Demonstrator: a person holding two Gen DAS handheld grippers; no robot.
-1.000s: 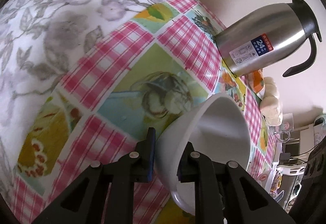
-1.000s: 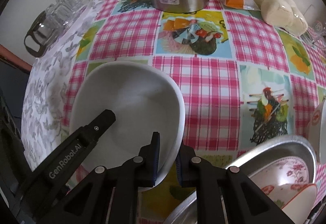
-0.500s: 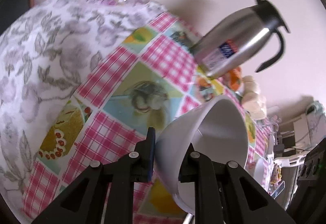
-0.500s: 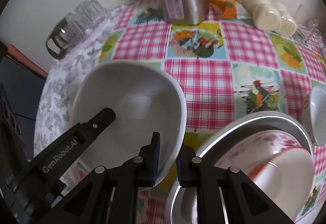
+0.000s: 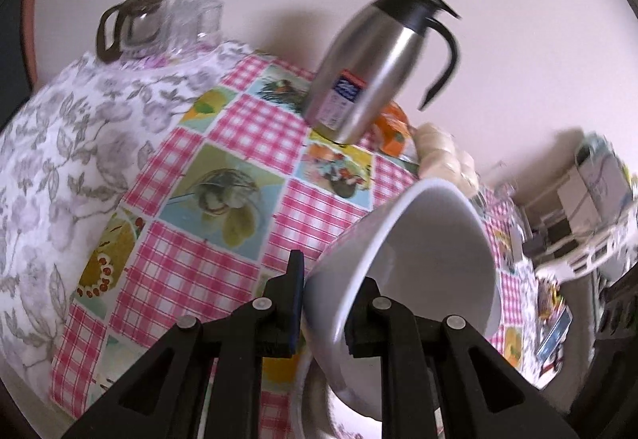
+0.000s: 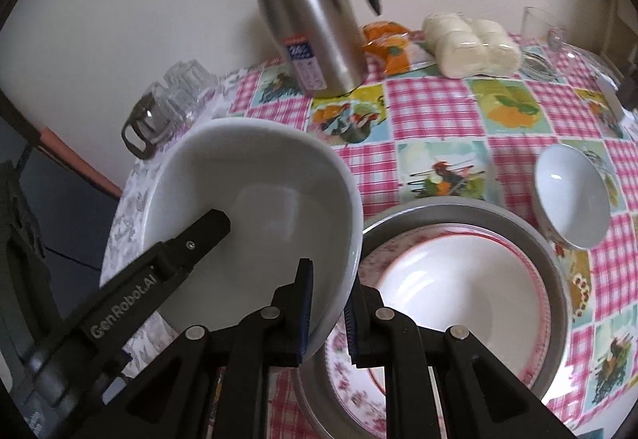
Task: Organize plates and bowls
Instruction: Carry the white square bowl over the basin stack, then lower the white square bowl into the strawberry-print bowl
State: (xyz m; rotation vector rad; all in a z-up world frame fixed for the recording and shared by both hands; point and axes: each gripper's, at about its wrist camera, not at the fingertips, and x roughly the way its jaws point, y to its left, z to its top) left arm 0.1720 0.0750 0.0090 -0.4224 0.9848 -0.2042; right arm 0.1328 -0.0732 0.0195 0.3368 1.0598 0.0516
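A large plain white bowl [image 6: 259, 215] hangs in the air above the checked tablecloth, held by both grippers. My right gripper [image 6: 327, 313] is shut on its near right rim. My left gripper [image 5: 325, 303] is shut on the opposite rim of the white bowl [image 5: 422, 267], and its black finger [image 6: 187, 243] reaches into the bowl in the right wrist view. Just right of the bowl a metal tray [image 6: 530, 235] holds a floral plate [image 6: 359, 395] with a red-rimmed bowl [image 6: 458, 287] stacked on it. A small white bowl [image 6: 570, 199] stands on the cloth beyond the tray.
A steel thermos jug [image 6: 315, 28] stands at the back by the wall, with an orange packet [image 6: 386, 44] and a bag of white buns [image 6: 470, 40] beside it. Glass cups [image 6: 171, 104] sit at the back left corner. A drinking glass [image 6: 538, 24] stands far right.
Both grippers have lifted the white bowl off the cloth and carried it toward the metal tray. The tray and its stacked dishes have come into the right wrist view.
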